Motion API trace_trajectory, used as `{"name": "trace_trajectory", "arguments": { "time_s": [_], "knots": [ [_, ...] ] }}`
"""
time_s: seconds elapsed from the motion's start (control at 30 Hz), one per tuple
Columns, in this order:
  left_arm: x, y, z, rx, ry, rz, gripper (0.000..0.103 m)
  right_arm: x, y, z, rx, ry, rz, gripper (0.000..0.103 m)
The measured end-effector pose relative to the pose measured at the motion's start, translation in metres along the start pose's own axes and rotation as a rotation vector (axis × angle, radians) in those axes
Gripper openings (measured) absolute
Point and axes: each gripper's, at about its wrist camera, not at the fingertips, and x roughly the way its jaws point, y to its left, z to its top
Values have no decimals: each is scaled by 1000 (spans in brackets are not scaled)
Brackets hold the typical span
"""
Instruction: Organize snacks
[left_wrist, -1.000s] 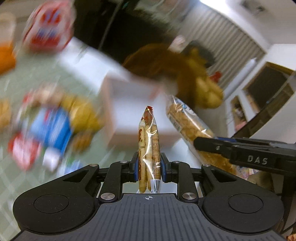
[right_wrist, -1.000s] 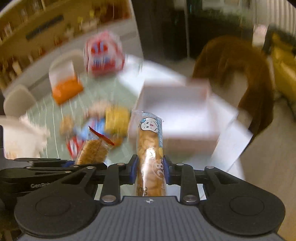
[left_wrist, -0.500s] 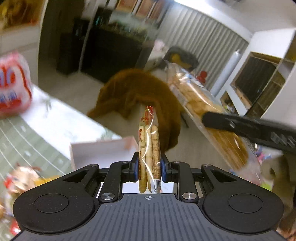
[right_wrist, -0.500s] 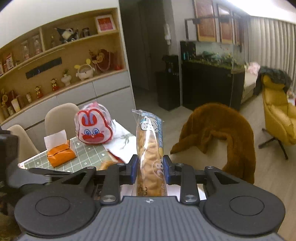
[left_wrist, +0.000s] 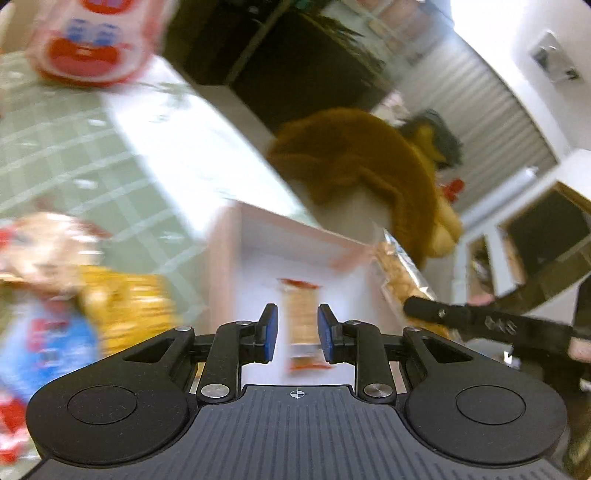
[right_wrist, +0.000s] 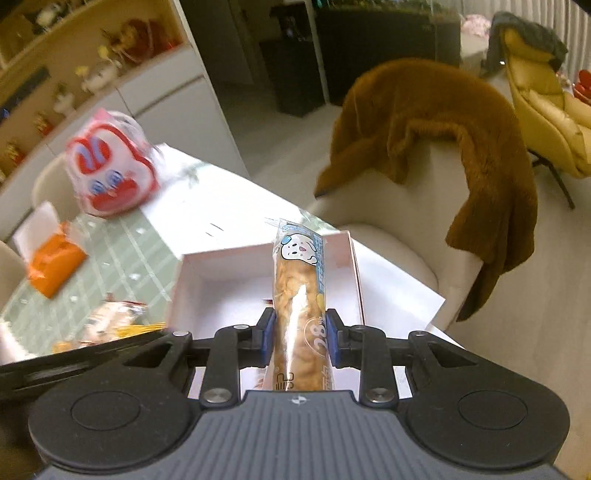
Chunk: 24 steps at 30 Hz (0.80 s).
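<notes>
The left gripper (left_wrist: 295, 328) has its jaws parted around a blurred biscuit-stick packet (left_wrist: 303, 325), pads apparently clear of it, over the white box (left_wrist: 295, 254). The right gripper (right_wrist: 298, 338) clamps a long cracker packet (right_wrist: 300, 295) above the same box. Loose snacks (left_wrist: 74, 295) on the table smear beyond recognition.
</notes>
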Motion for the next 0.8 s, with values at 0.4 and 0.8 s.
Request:
{"name": "trace_trajectory", "arguments": {
  "time_s": [0.4,0.8],
  "knots": [
    [-40,64,-41,-14,-22,222,27,21,10,-32,-36,-6,23,46],
    [-18,52,-64,155,134,215,27,-24,3,-118,22,-7,25,46]
  ]
}}
